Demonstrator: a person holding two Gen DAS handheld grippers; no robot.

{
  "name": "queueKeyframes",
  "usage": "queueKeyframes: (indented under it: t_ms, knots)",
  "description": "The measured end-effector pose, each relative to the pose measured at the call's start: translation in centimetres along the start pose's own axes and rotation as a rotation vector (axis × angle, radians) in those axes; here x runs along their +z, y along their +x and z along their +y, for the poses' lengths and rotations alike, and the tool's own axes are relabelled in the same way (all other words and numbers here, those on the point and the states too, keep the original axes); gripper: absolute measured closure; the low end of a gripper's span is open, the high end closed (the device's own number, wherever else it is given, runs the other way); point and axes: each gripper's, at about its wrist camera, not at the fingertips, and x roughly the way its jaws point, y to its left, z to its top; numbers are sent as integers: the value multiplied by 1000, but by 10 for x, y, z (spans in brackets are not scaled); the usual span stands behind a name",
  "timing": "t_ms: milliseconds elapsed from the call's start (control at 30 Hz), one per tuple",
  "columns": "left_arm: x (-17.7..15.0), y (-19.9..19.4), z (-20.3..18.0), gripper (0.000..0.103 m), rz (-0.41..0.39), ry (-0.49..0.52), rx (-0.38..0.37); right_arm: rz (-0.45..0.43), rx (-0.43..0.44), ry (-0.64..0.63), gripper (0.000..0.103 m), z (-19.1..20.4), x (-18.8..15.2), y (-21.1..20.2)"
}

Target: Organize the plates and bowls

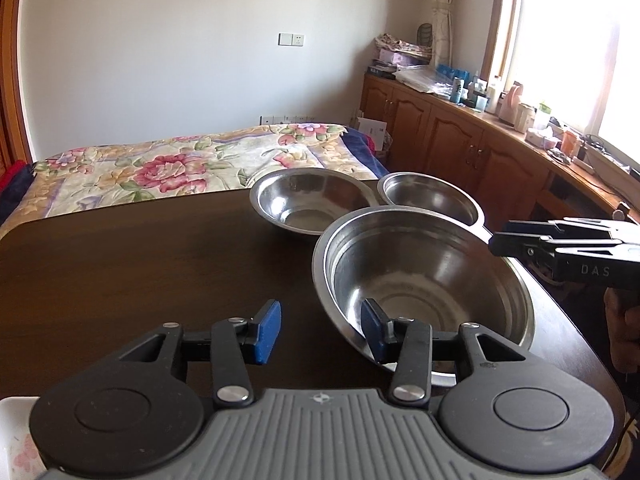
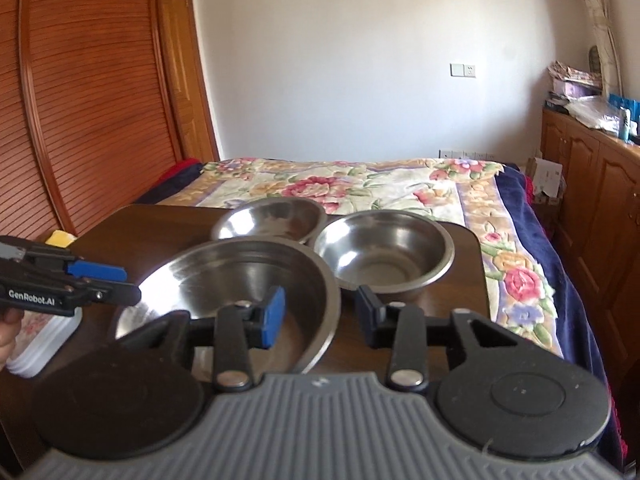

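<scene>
Three steel bowls stand close together on a dark wooden table (image 1: 120, 272). The large bowl (image 1: 424, 280) (image 2: 240, 280) is nearest. Behind it are a shallow bowl (image 1: 308, 200) (image 2: 268, 220) and a smaller deep bowl (image 1: 432, 198) (image 2: 384, 252). My left gripper (image 1: 320, 332) (image 2: 120, 284) is open at the large bowl's left rim, its right fingertip over that rim. My right gripper (image 2: 320, 314) (image 1: 500, 238) is open too. The large bowl's right rim lies between its fingers. Neither holds anything.
A white plastic container (image 2: 40, 340) with a floral print sits at the table's left edge, with a yellow object (image 2: 60, 237) behind it. A bed with a flowered blanket (image 1: 180, 164) lies beyond the table. Wooden cabinets (image 1: 460, 136) with clutter line the right wall.
</scene>
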Motion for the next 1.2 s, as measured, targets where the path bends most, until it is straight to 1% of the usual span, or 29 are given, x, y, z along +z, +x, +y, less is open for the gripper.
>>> queueKeyframes:
  t_ms: [267,500,1000,1100,1200]
  knots:
    - [4,12,-5,55,7,-13,-6,23,21,45,61,-11,-6,10]
    - [6,19,-6,55,16,-18,-15,34,39,59,61,-8,-9,15]
    - [4,27,-8,55,24,-28,-40,49,45,88,61,-2,-14,20]
    - [4,27,-8,55,24,-29,-45,50,47,93,65,-1,-15,20]
    - [3,27,-9,62,25,-30,-52,45,52,108,74,-1,-16,20]
